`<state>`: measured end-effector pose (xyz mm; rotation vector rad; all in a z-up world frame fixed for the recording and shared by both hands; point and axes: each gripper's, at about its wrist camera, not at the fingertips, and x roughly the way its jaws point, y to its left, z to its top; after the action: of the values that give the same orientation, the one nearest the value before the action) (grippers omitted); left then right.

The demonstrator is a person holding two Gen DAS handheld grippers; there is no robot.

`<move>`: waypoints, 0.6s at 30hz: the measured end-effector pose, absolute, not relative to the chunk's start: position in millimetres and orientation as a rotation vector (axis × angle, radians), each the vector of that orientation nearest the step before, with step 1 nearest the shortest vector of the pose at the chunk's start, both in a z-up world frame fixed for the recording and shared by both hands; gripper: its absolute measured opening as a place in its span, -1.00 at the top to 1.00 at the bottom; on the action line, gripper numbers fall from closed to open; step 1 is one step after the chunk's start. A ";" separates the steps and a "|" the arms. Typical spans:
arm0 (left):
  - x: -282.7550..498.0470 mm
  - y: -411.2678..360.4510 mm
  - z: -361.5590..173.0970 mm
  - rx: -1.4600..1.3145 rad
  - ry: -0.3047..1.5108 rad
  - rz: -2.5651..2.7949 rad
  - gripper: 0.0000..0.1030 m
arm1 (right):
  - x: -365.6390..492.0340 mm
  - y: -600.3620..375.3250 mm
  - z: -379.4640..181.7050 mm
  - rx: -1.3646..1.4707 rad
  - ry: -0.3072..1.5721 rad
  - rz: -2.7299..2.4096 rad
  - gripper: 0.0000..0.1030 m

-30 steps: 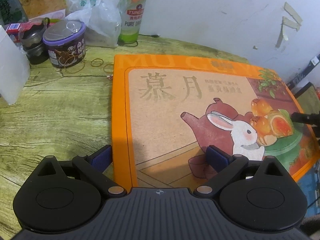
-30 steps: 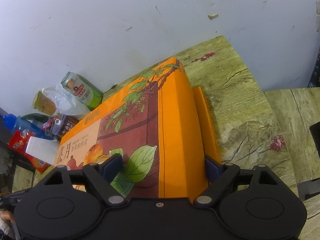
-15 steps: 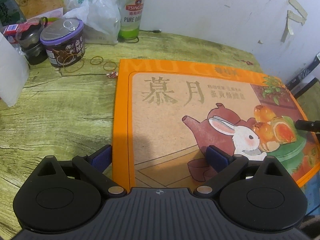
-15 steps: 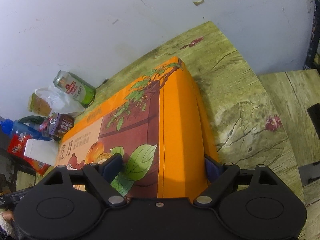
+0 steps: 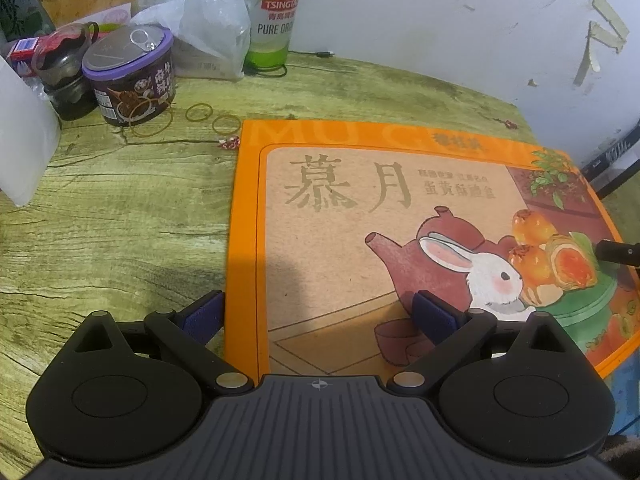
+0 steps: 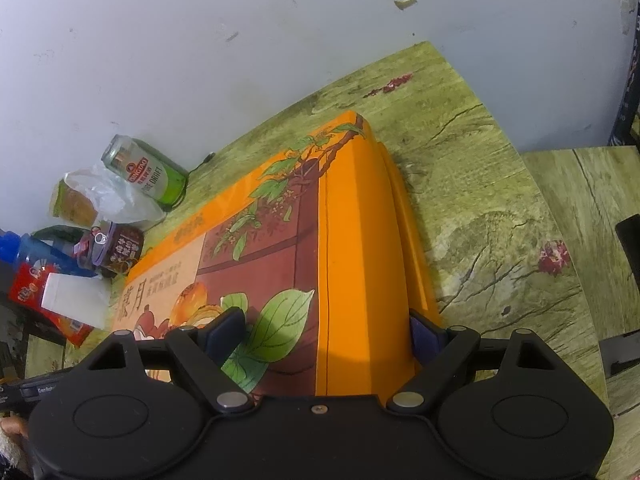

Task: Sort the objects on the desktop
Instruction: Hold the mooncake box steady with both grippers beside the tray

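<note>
A big flat orange gift box (image 5: 360, 220), printed with a rabbit and a teapot, lies on the green wood-grain table (image 5: 100, 240). My left gripper (image 5: 320, 312) stands open astride the box's left edge, one blue pad beside the edge and the other over the lid. In the right wrist view the same box (image 6: 360, 240) shows its orange right side, with a strip of base under the lid. My right gripper (image 6: 326, 332) is open astride that edge, left pad on the lid and right pad against the side wall. Its black tip (image 5: 616, 250) shows at the box's far right.
Along the wall at the back left stand a green beer can (image 5: 276, 20), a clear plastic bag (image 5: 200, 28), a purple-lidded tin (image 5: 132, 76) and a dark jar (image 5: 64, 76). Rubber bands (image 5: 200, 112) lie near the box's corner. A white carton (image 5: 24, 136) stands at the left. A second table (image 6: 580, 200) adjoins on the right.
Both grippers keep their places astride the box's edges. The views have tilted a little, and the strip of base under the lid's right side looks narrower.
</note>
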<state>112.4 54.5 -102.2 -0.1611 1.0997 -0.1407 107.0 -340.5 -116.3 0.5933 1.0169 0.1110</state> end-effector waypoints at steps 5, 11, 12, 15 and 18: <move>114.2 54.8 -102.7 -0.161 1.103 -0.137 -0.92 | 110.5 -340.8 -118.0 0.596 1.020 0.117 -0.64; 112.7 54.7 -97.8 -0.162 1.086 -0.142 -0.92 | 108.5 -340.9 -114.7 0.594 1.013 0.112 -0.64; 113.3 54.1 -97.1 -0.159 1.083 -0.145 -0.92 | 107.9 -341.4 -114.0 0.595 1.011 0.111 -0.64; 115.3 51.2 -96.2 -0.152 1.078 -0.156 -0.92 | 105.7 -343.9 -112.2 0.602 1.009 0.101 -0.63; 116.9 49.3 -99.4 -0.143 1.089 -0.158 -0.92 | 103.7 -346.8 -112.6 0.612 1.010 0.095 -0.63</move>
<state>116.9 49.3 -99.4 -0.1428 1.0887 -0.1576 103.7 -346.8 -112.6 0.6118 1.0097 0.0951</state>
